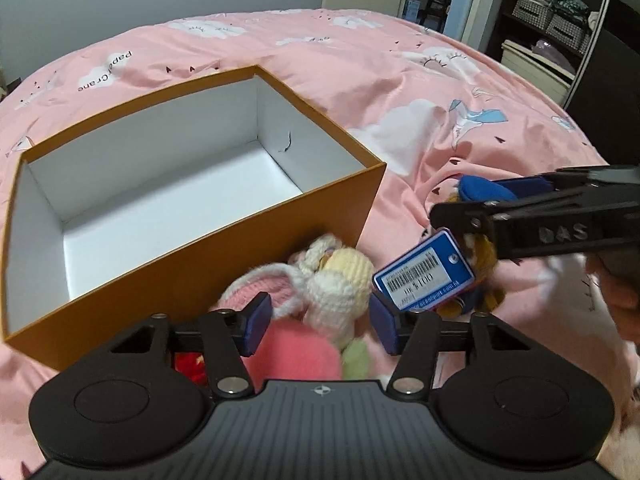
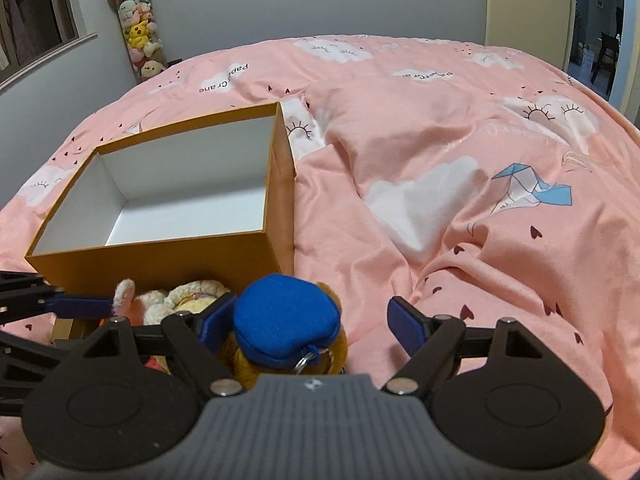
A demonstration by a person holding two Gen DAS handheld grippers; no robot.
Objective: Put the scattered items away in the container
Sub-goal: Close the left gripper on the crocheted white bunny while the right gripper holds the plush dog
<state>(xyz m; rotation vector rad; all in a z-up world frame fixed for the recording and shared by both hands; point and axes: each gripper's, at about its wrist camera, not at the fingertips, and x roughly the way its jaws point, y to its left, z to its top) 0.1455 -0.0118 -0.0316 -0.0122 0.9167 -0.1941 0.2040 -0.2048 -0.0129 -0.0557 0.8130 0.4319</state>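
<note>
A: How do the two tools sit?

B: Both tip downward over the pink quilt (image 2: 500, 264). The left gripper (image 1: 316, 322) noses down at the soft toys heaped against the near wall of the box (image 1: 256, 256). The right gripper (image 2: 310, 322) comes in from the right in the left wrist view, lying nearly level across the picture, with a bit of the person's hand (image 1: 616, 300) behind it.

A: Clenched or released?

B: Left jaws stand parted, released – the knitted rabbit (image 1: 340, 280) lies between and just ahead of the blue pads, and I can't see them pressing it. Right jaws are parted too; the brown plush with the blue cap (image 2: 286, 320) sits against the left finger, well clear of the right one, so nothing is clamped.

A: Which way do the toys lie?

B: The rabbit's long axis runs away from the left tool toward the box wall, its pink-lined ear flopped to the left. A pink fuzzy ball (image 1: 296, 354) sits just under the left finger. A blue barcode tag (image 1: 424, 278) tilts up just beside the left tool's right finger.

A: Materials?

B: Rabbit – chunky cream and yellow yarn. Cap is smooth blue cloth, domed, with a metal ring at its edge. The box is stiff orange card, rectangular, white inside, open-topped and standing ahead of both tools on the rumpled cotton
</note>
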